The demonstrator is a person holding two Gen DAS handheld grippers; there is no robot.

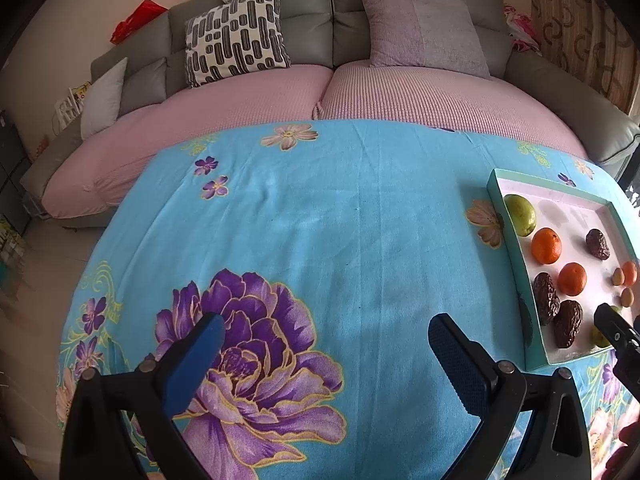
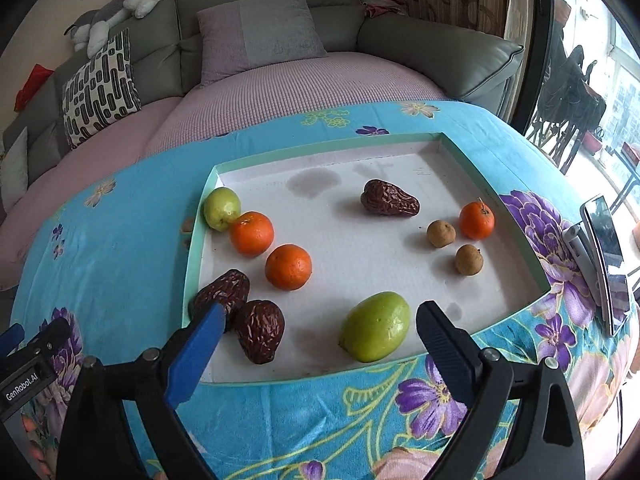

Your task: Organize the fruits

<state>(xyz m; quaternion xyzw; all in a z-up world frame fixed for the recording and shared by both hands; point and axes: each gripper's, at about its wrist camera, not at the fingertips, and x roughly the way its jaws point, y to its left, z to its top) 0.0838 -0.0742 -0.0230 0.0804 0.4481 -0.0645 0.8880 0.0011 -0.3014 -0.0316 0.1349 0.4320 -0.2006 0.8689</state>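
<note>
- Both tongs are spread wide and carry nothing: I have the right gripper [image 2: 320, 324] hanging over the near edge of the tray [image 2: 320, 146], and the left gripper [image 1: 326, 332] over bare blue floral cloth [image 1: 340, 208], well apart from any fruit.
- All the fruit lies loose on the white floor of the shallow tray, which sits on the cloth at the right side of the table.
- Nearest my right fingers is the large green fruit [image 2: 375, 326], just ahead and between them. I judge it firm, smooth and a bit slippery, so I would take it across its narrow middle, not its ends.
- Wrinkled brown fruits, date-like, look light and slightly soft; their creased skin should grip well. Two lie touching at the near left corner [image 2: 260, 330], so I would lift the outer one along its length.
- Oranges [image 2: 288, 267] look round and prone to roll; I would close on the widest part.
- Small tan fruits [image 2: 469, 259] look light with thin shells, so a gentle squeeze seems wise.
- My count: two green, three orange, three wrinkled brown, two small tan, ten pieces in all.
</note>
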